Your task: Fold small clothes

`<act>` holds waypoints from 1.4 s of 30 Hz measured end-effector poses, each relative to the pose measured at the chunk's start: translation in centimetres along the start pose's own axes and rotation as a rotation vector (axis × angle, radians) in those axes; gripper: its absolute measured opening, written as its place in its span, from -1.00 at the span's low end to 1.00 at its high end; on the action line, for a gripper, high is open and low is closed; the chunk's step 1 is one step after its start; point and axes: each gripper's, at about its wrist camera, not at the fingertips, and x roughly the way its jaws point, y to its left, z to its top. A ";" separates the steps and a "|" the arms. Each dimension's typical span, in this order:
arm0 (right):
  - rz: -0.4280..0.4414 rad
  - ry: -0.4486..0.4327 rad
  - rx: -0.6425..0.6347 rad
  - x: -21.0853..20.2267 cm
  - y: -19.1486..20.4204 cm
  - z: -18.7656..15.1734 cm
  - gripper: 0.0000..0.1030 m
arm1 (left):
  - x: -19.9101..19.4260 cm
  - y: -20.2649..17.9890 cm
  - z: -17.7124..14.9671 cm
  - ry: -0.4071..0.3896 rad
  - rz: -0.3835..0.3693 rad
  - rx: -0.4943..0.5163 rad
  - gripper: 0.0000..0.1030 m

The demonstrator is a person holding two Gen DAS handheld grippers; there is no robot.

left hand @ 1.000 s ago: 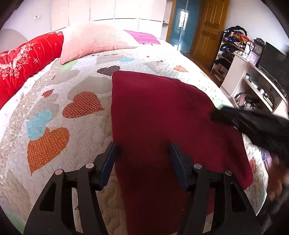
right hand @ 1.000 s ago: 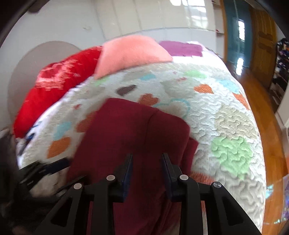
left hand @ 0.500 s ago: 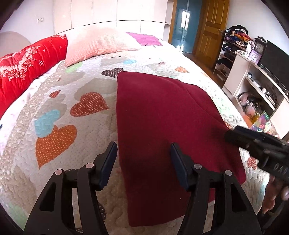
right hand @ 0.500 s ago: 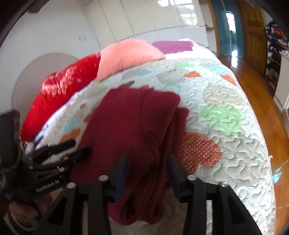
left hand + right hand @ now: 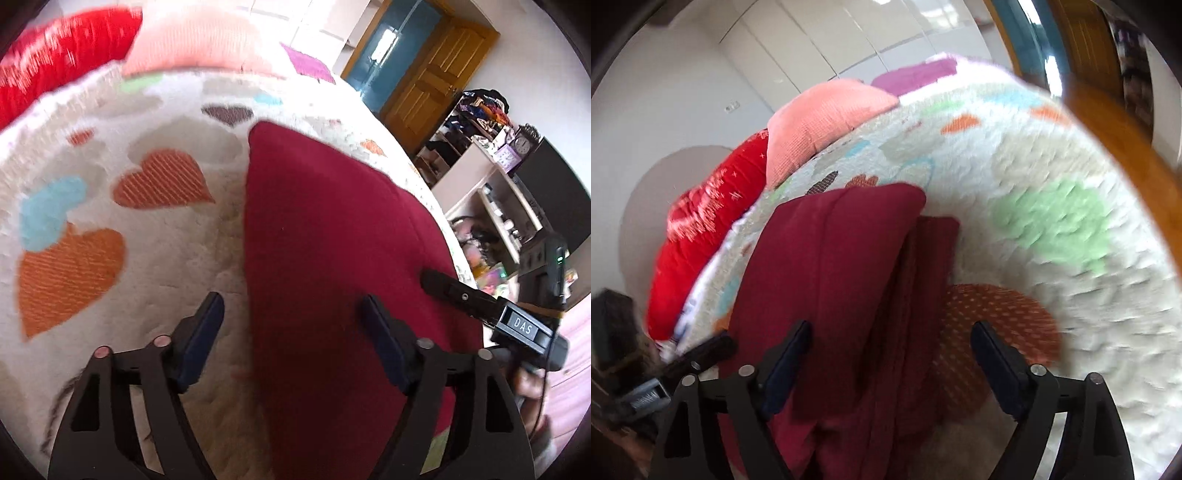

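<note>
A dark red garment point(image 5: 332, 251) lies folded lengthwise on the heart-patterned quilt point(image 5: 110, 221). My left gripper point(image 5: 291, 325) is open and empty, low over the garment's near left edge. The right gripper shows in the left wrist view point(image 5: 443, 286) at the garment's right edge. In the right wrist view the garment point(image 5: 834, 266) shows a folded flap and a bunched strip on its right side. My right gripper point(image 5: 890, 354) is open and empty just above the garment's near end.
A pink pillow point(image 5: 199, 40) and a red pillow point(image 5: 55, 55) lie at the head of the bed. White shelves with clutter point(image 5: 498, 192) and a wooden door point(image 5: 436, 81) stand to the right of the bed. The quilt's right side point(image 5: 1052, 221) drops to a wooden floor.
My right gripper has opened wide and let the garment go. Both grippers have dropped lower and closer to the garment. The left gripper has stayed open.
</note>
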 end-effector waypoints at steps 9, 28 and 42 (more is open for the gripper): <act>0.076 -0.022 -0.069 1.4 3.2 1.0 0.00 | 0.2 -1.0 1.0 0.058 -0.111 0.023 0.10; 0.158 -0.003 -0.376 0.2 16.4 -1.5 0.08 | -6.8 5.0 -1.4 -0.066 0.233 0.022 0.33; -0.016 -0.036 -0.546 1.5 18.3 -5.0 -0.18 | -10.8 4.2 -1.4 -0.265 0.378 0.034 0.34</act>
